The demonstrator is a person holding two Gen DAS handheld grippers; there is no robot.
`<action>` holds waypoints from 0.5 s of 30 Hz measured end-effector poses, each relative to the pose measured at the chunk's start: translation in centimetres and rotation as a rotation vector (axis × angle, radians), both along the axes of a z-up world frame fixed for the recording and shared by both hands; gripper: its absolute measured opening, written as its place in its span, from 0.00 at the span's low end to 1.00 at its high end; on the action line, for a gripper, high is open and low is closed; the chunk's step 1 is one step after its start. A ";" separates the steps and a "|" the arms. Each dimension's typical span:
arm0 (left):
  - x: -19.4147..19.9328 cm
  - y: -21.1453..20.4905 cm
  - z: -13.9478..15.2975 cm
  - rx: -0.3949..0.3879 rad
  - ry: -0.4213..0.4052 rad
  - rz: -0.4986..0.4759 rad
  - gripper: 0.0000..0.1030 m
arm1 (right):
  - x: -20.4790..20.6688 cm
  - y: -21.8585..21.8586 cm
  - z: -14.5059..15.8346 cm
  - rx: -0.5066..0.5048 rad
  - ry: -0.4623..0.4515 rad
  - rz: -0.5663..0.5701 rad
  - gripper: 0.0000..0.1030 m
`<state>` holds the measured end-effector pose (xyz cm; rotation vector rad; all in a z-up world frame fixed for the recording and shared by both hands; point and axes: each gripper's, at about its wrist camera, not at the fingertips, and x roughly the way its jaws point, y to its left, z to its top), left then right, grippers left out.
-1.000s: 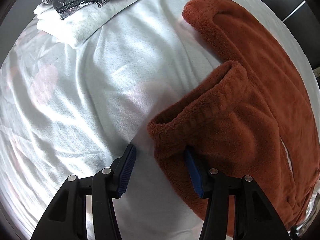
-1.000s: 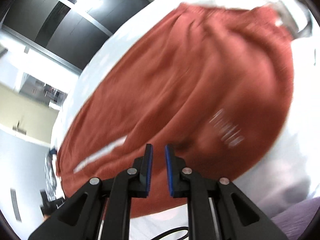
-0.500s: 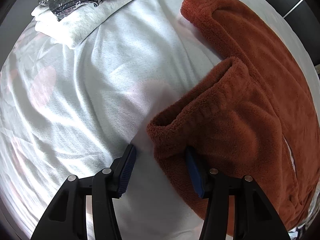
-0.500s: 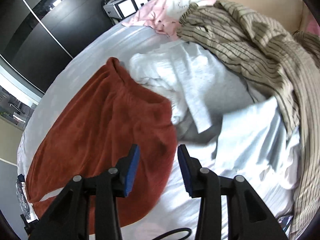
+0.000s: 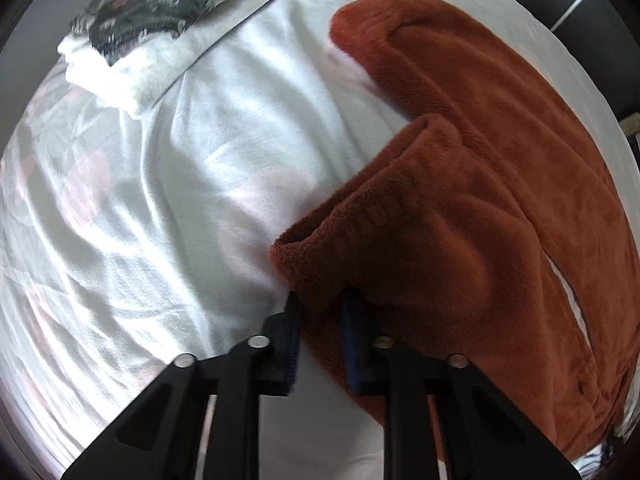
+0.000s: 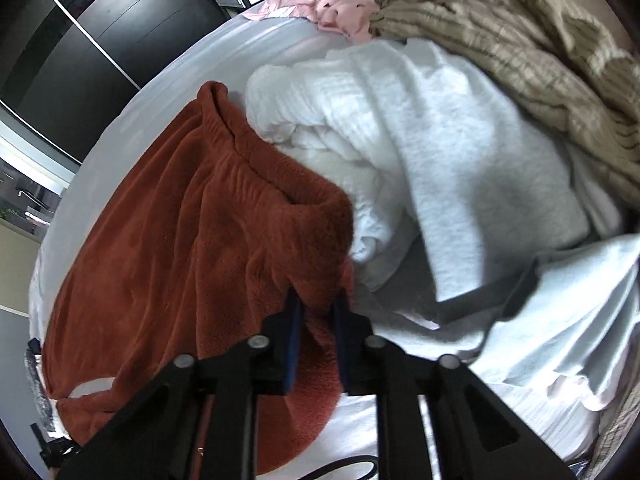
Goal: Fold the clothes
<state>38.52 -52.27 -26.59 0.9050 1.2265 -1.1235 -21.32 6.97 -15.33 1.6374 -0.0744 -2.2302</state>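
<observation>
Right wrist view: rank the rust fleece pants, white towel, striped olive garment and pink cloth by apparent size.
1. rust fleece pants, nearest the camera
2. white towel
3. striped olive garment, cropped, so unsure against the towel
4. pink cloth

Both cams sit close over the bed point(image 5: 168, 184), left one looking straight down, right one tilted toward 12 o'clock; both catch the rust pants point(image 5: 460, 240) point(image 6: 192, 248).

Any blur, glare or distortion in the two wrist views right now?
Left wrist: strong fisheye bending, white sheet washed out by glare at lower left, rust fleece pants sharp. Right wrist: same bending, striped garment and light blue cloth smeared at the right edge, dark vignette corners.
</observation>
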 end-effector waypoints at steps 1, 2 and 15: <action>0.1 0.0 0.5 -0.009 0.007 -0.008 0.07 | 0.1 0.1 0.5 0.001 0.012 0.000 0.09; 0.4 0.1 1.2 -0.021 0.021 -0.009 0.06 | 0.1 0.1 1.0 0.000 0.025 -0.002 0.07; 7.8 6.1 9.6 -0.031 0.150 0.116 0.05 | 1.6 5.5 8.3 0.024 0.108 -0.135 0.05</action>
